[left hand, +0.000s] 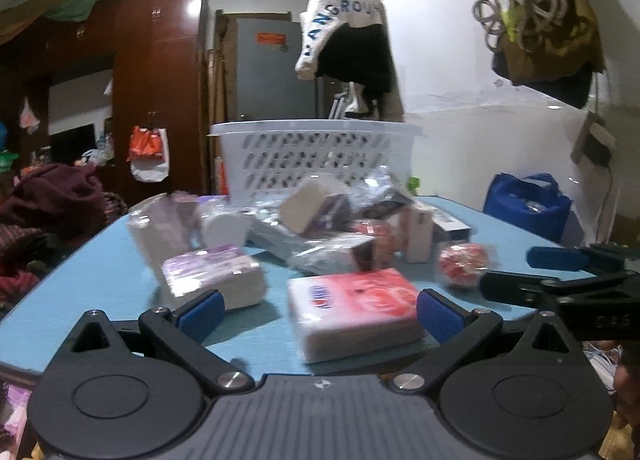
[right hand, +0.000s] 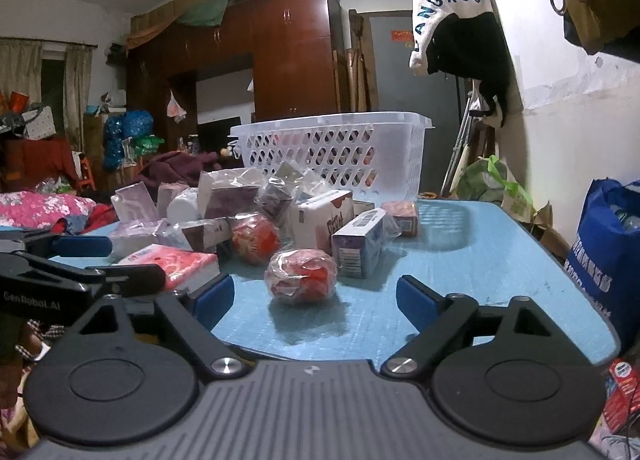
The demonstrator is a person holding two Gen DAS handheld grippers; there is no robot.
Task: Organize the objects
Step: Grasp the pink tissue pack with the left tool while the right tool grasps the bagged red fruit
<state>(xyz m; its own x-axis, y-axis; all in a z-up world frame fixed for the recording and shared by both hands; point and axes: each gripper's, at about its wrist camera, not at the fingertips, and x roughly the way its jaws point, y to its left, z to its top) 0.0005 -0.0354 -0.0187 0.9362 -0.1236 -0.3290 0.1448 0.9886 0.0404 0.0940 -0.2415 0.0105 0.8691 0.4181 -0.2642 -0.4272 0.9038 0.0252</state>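
A pile of wrapped packs and boxes lies on a blue table [left hand: 100,272]. My left gripper [left hand: 318,314] is open and empty, with a pink tissue pack [left hand: 352,310] just ahead between its fingers. A purple tissue pack [left hand: 214,274] lies to its left. My right gripper [right hand: 316,300] is open and empty, with a red wrapped ball [right hand: 302,276] just ahead of it on the table [right hand: 460,260]. A second red ball [right hand: 254,238] and a purple box [right hand: 360,242] lie behind. A white slotted basket [right hand: 340,148] stands at the table's far edge; it also shows in the left wrist view [left hand: 316,156].
The right gripper's fingers show at the right of the left wrist view [left hand: 560,272]. A blue bag [right hand: 612,256] stands right of the table. Brown wardrobes [right hand: 288,48], bedding and clothes fill the room to the left. A wall is close on the right.
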